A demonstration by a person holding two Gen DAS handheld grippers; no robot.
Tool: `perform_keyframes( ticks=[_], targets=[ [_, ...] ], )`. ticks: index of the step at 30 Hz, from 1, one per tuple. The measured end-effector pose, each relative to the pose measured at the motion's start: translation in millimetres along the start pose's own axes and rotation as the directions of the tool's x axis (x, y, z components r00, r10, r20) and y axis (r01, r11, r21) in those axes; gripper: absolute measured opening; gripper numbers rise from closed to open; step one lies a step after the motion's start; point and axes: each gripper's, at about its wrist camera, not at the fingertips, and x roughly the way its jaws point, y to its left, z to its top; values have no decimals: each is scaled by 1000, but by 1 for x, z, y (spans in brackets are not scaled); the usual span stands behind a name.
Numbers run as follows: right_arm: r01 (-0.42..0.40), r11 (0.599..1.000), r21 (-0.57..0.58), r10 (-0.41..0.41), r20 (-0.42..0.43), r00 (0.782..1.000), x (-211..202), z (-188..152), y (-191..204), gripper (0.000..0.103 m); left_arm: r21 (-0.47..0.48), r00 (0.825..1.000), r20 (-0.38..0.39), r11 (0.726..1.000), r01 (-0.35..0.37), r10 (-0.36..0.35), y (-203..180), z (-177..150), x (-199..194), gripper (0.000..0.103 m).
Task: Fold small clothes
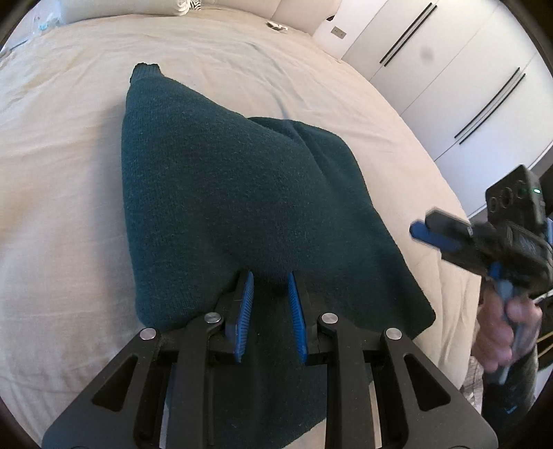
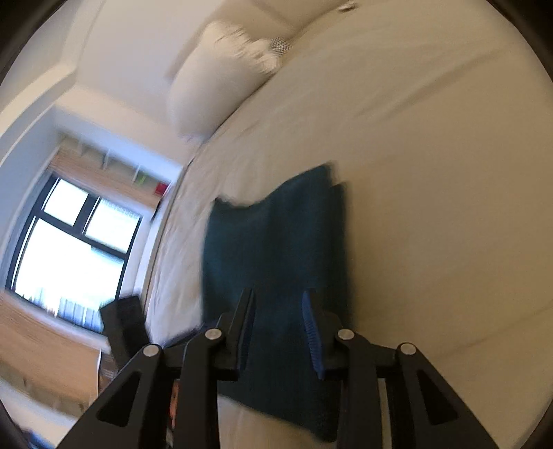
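A dark teal knit sweater (image 1: 207, 172) lies on a cream bed (image 1: 69, 172). Its near part rises like a tent up to my left gripper (image 1: 270, 276), whose blue pads are shut on a bunch of the knit. To the right, past the sweater's edge, my right gripper (image 1: 423, 229) hangs in the air, blurred, with a hand (image 1: 497, 331) on its grip. In the right wrist view the right gripper (image 2: 279, 293) stands open above the sweater (image 2: 269, 235), nothing between its fingers.
White wardrobe doors (image 1: 466, 86) with black handles stand beyond the bed's right side. Pillows (image 2: 214, 79) lie at the head of the bed (image 2: 432, 172). A window (image 2: 69, 241) lies past the bed's other side. A small object (image 1: 276, 26) rests at the far edge.
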Motion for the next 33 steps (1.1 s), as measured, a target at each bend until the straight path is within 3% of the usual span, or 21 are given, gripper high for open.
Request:
perform_keyframes(
  ticks=[4, 7, 11, 14, 17, 21, 23, 25, 27, 28, 33],
  targets=[
    [47, 999, 24, -45, -93, 995, 35, -17, -11, 31, 13, 1000, 3, 1000, -14, 14, -5, -1, 1, 20],
    [2, 998, 67, 2, -63, 998, 28, -23, -27, 26, 13, 1000, -2, 1000, -5, 5, -4, 0, 1, 20],
    [11, 998, 55, -9, -38, 999, 13, -27, -28, 26, 0, 1000, -4, 1000, -6, 6, -5, 4, -7, 21],
    [13, 999, 40, -12, -11, 1000, 5, -28, -22, 27, 10, 997, 72, 1000, -23, 22, -12, 14, -33, 21],
    [-16, 999, 30, 15, 15, 1000, 6, -21, -11, 36, 65, 990, 125, 995, -76, 68, -21, 37, -45, 21],
    [-6, 1000, -3, 6, 34, 999, 12, -11, 0, 42, 63, 985, 73, 985, -163, 158, -8, 64, -12, 21],
    [6, 1000, -5, -6, 47, 999, 11, -6, 0, 44, 36, 987, 24, 986, -162, 162, 6, 62, 10, 21],
    [21, 1000, -3, -21, 68, 997, 8, 0, -1, 49, 37, 986, 35, 986, -162, 161, 11, 59, 20, 21],
    [56, 998, 13, -57, 95, 994, 3, 6, -5, 65, 53, 984, 53, 983, -174, 171, 7, 57, 23, 21],
    [64, 998, 21, -66, 105, 992, 3, 9, -7, 67, 59, 983, 52, 982, -179, 176, 6, 56, 24, 21],
    [90, 995, 39, -93, 102, 990, 13, 26, -11, 76, 38, 981, 97, 984, -172, 168, 6, 53, -4, 21]
  ],
)
